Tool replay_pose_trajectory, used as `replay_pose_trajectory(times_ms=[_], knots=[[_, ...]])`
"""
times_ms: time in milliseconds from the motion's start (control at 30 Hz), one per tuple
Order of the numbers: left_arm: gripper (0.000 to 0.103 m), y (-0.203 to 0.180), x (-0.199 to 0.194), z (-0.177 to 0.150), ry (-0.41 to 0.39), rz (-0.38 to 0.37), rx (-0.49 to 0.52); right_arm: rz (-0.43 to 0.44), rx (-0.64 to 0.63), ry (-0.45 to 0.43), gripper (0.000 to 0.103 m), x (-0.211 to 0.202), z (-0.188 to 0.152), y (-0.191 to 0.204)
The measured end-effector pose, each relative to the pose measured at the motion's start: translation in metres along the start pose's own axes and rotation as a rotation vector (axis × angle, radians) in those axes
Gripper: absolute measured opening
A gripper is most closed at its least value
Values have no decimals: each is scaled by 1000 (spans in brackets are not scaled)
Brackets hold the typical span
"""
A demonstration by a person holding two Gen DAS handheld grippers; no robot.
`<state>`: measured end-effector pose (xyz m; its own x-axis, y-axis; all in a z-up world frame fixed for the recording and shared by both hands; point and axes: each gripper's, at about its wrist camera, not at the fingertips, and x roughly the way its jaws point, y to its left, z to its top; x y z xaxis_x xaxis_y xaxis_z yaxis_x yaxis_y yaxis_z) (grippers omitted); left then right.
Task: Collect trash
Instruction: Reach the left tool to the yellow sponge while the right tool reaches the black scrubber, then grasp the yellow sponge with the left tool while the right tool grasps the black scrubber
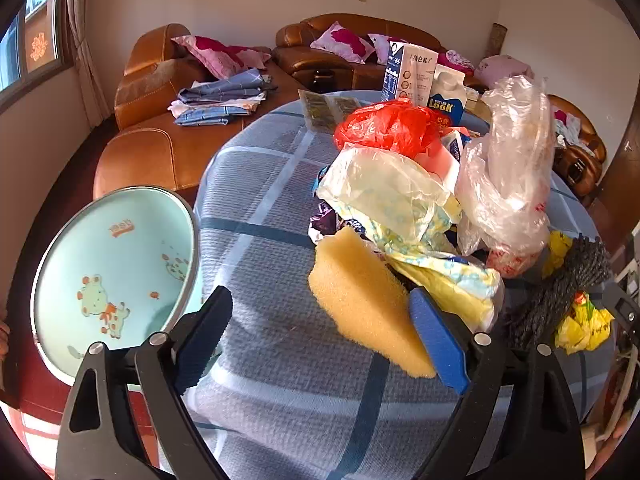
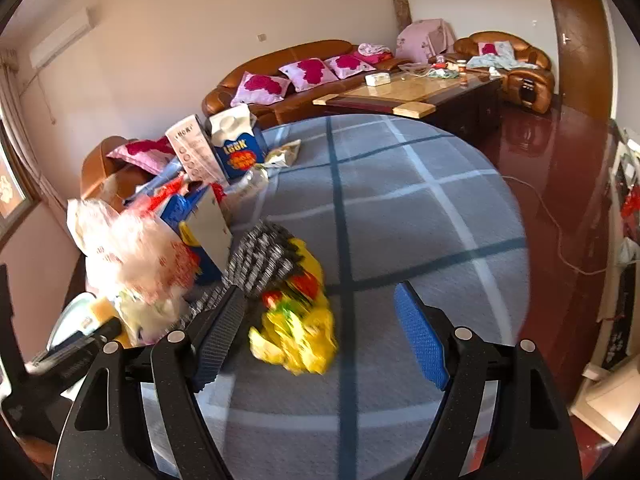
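Note:
A heap of trash lies on the round table with the blue checked cloth [image 1: 256,216]. It holds a yellow sponge [image 1: 360,304], a red plastic bag [image 1: 384,124], clear plastic bags [image 1: 504,168], a grey knitted cloth [image 1: 560,292] and a yellow wrapper [image 1: 584,324]. My left gripper [image 1: 324,340] is open, its right finger against the sponge. A light green basin [image 1: 112,272] is at the table's left edge. In the right wrist view my right gripper [image 2: 320,336] is open with the yellow wrapper [image 2: 296,332] between its fingers, beside the grey cloth [image 2: 264,256].
Two cartons [image 1: 424,80] stand at the far side of the heap; they also show in the right wrist view [image 2: 224,148]. Brown leather sofas [image 1: 160,128] with pillows and folded cloth stand behind. A wooden coffee table [image 2: 412,96] and red floor [image 2: 560,184] lie to the right.

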<state>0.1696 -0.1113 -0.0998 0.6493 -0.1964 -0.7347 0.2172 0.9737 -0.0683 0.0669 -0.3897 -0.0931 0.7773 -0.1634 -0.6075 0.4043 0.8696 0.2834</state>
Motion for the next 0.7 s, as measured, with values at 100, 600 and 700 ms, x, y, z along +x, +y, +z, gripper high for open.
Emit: replay_pose_trajectory(times_ms=[100, 600, 700], knots=[[87, -3, 5, 3, 1, 8, 6, 29, 19, 12, 77, 9, 6, 7], [39, -25, 10, 6, 8, -60, 75, 58, -71, 41, 16, 29, 10, 34], [37, -24, 3, 7, -4, -66, 67, 77, -64, 22, 16, 21, 11, 34]])
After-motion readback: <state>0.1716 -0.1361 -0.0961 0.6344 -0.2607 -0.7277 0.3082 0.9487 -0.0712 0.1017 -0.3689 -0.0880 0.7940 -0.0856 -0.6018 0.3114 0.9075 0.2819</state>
